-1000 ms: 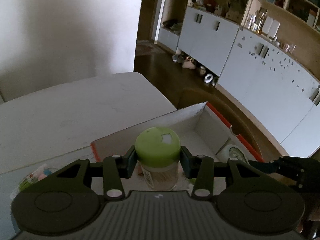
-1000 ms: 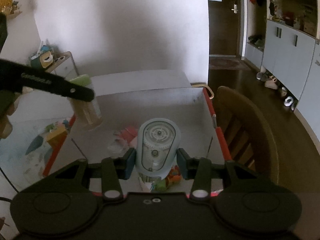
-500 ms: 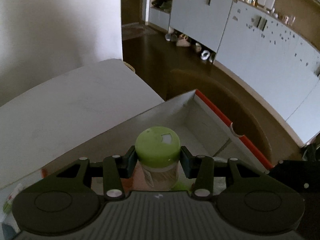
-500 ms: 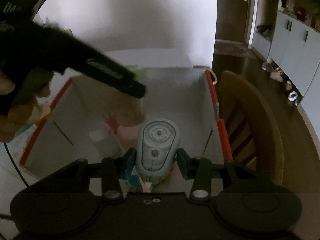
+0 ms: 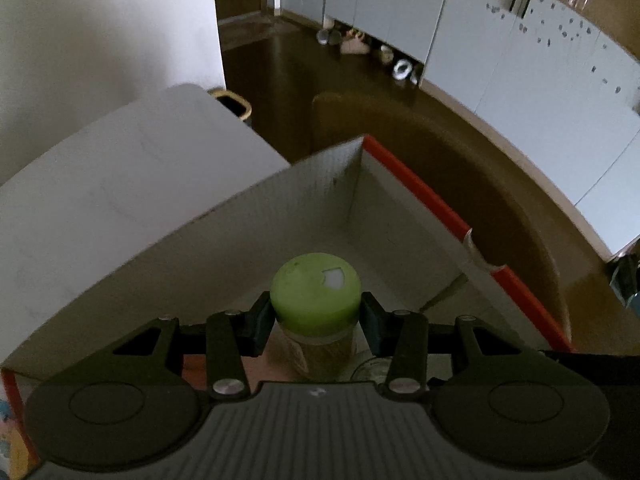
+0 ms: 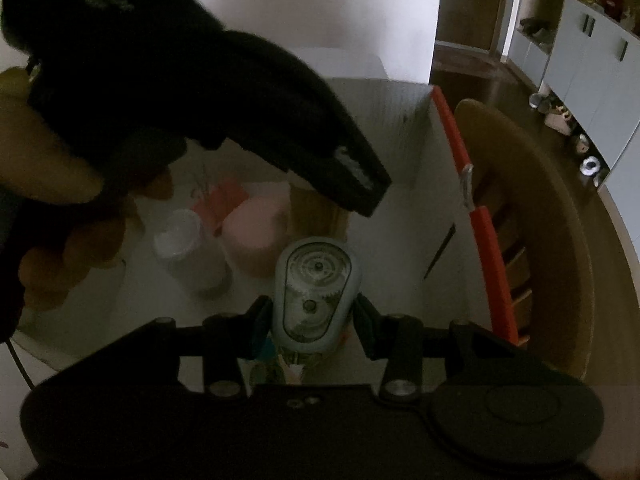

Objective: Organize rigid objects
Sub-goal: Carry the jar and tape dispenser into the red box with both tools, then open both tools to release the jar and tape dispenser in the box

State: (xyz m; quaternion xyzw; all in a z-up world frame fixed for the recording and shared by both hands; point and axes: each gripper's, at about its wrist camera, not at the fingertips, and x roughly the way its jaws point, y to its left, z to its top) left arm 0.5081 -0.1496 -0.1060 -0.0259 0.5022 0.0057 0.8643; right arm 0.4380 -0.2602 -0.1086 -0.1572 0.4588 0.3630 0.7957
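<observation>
Over the white box (image 5: pixel 328 184), left gripper (image 5: pixel 315 322) clamps a green-lidded jar (image 5: pixel 315 294), right gripper (image 6: pixel 310 318) clamps a pale blue geared dispenser (image 6: pixel 314 296) beside a pink tub (image 6: pixel 258 236).

The jar (image 5: pixel 316 320) has a lime-green lid (image 5: pixel 315 296) with a small white patch, and its clear body shows a tan, straw-coloured filling. The box (image 5: pixel 248 216) is white inside, faintly ribbed, with an orange-red rim (image 5: pixel 424 196). The surface (image 5: pixel 120 168) is plain white. The left hand-held gripper (image 5: pixel 315 326) is black with dark teal finger pads (image 5: pixel 262 322) and a grey ridged body. The dispenser (image 6: pixel 316 300) has a pale blue-grey shell and a clear face showing grey gear wheels. Inside the box sit a pink tub (image 6: pixel 256 232) and a white-capped bottle (image 6: pixel 188 248). The chair (image 6: pixel 552 240) is brown wood, the floor (image 5: pixel 288 64) dark brown, the cabinets (image 5: pixel 520 48) pale blue-grey with dark speckles.
</observation>
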